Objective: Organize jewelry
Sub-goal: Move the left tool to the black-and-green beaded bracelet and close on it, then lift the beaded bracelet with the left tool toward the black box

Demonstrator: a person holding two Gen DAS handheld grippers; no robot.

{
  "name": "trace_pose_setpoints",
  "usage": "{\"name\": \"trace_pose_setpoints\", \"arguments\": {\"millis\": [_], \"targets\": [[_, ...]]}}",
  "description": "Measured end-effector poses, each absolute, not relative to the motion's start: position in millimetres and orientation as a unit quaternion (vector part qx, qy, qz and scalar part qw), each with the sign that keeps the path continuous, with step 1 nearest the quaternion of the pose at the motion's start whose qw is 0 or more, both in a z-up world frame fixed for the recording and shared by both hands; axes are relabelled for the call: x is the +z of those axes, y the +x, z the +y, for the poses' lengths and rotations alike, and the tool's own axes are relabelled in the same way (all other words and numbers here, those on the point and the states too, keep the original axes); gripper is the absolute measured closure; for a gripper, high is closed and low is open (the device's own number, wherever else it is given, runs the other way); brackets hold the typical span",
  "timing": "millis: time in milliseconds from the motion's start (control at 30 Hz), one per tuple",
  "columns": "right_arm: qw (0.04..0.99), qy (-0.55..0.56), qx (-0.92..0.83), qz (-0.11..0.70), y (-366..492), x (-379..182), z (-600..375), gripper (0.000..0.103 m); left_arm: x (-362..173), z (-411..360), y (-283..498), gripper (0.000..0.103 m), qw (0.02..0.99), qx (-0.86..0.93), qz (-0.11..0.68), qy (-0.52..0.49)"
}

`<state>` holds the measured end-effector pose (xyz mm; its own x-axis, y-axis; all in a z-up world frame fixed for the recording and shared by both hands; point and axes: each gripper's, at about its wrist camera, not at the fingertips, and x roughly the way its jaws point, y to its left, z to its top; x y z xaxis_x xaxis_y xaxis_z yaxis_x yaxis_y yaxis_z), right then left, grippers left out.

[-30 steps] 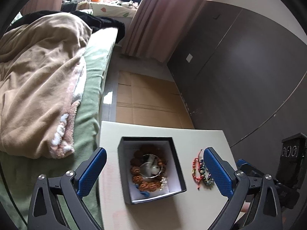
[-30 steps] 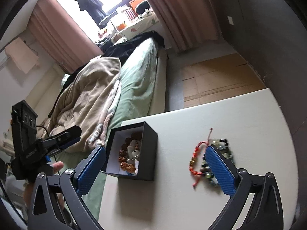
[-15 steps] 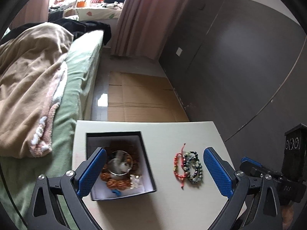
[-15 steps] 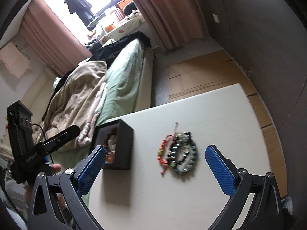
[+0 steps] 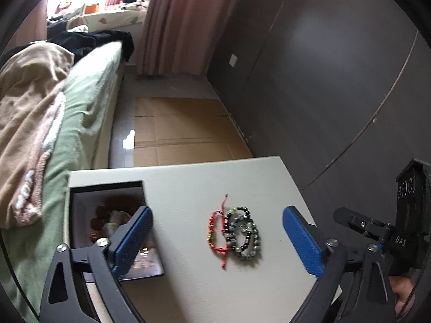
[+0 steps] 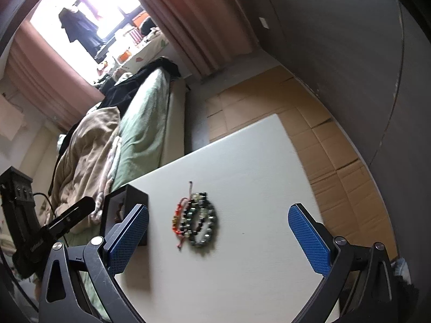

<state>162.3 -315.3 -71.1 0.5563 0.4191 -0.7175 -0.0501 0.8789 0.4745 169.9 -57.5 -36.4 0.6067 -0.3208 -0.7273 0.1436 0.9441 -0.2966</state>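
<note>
We see the bracelets [image 5: 233, 233] lying in a small overlapping heap on the white worktop [image 5: 188, 183], beside the open black box [image 5: 107, 188], between the closing but empty jaws of the left hand-held gripper [image 5: 215, 238]; the right hand-held gripper [image 6: 218, 235] stands wide and empty. We judge them light, limp and prone to slide or tangle, so we would pinch one across its beaded strand rather than the thin red cord [image 5: 216, 231].
</note>
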Motion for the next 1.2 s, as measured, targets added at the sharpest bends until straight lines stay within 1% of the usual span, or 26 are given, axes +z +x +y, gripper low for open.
{"name": "trace_pose_setpoints", "arguments": {"millis": [67,100,167,200,267,300,367,400,533,567,600,633,667,1000,1200], "targets": [[0.857,0.208,0.134,0.452,163.9,-71.9,-318.7,0.000,-44.4,-67.1,174.3,0.024,0.884,-0.137,0.435,-0.098],[0.859,0.209,0.133,0.449,164.4,-71.1,-320.5,0.000,-49.6,-72.4,176.5,0.027,0.881,-0.141,0.442,-0.094],[0.861,0.208,0.128,0.447,164.0,-70.4,-323.4,0.000,-57.8,-80.0,178.4,0.037,0.875,-0.151,0.451,-0.089],[0.861,0.207,0.125,0.447,164.8,-70.4,-325.3,0.000,-60.9,-83.6,179.5,0.040,0.873,-0.155,0.454,-0.086],[0.861,0.208,0.120,0.449,166.1,-72.1,-329.2,0.000,-68.9,-92.5,181.8,0.050,0.869,-0.164,0.460,-0.076],[0.859,0.209,0.116,0.452,167.3,-74.1,-331.9,0.000,-73.4,-96.1,183.5,0.053,0.867,-0.166,0.463,-0.075],[0.858,0.209,0.112,0.456,169.3,-76.9,-335.0,0.000,-81.6,-100.5,186.8,0.064,0.860,-0.171,0.475,-0.076],[0.858,0.207,0.110,0.458,170.2,-78.0,-335.8,0.000,-85.5,-101.9,188.3,0.066,0.857,-0.174,0.480,-0.077],[0.857,0.199,0.103,0.463,173.5,-81.9,-336.9,0.000,-96.0,-104.7,192.6,0.067,0.852,-0.174,0.489,-0.072],[0.857,0.198,0.102,0.465,174.5,-82.8,-337.2,0.000,-99.1,-104.5,193.4,0.069,0.850,-0.173,0.491,-0.073],[0.857,0.198,0.100,0.466,175.5,-83.8,-337.4,0.000,-103.1,-104.1,194.2,0.072,0.848,-0.170,0.496,-0.074],[0.856,0.198,0.098,0.467,176.8,-84.4,-337.0,0.000,-109.0,-102.2,194.6,0.083,0.845,-0.162,0.505,-0.073],[0.856,0.197,0.097,0.467,177.5,-84.9,-336.1,0.000,-112.7,-101.9,194.8,0.088,0.842,-0.159,0.511,-0.071],[0.859,0.195,0.090,0.464,182.0,-88.9,-328.9,0.000,-135.1,-113.3,195.1,0.088,0.826,-0.160,0.538,-0.053],[0.862,0.194,0.092,0.460,181.6,-85.9,-325.4,0.000,-137.8,-109.9,194.7,0.088,0.826,-0.162,0.535,-0.065]]}}
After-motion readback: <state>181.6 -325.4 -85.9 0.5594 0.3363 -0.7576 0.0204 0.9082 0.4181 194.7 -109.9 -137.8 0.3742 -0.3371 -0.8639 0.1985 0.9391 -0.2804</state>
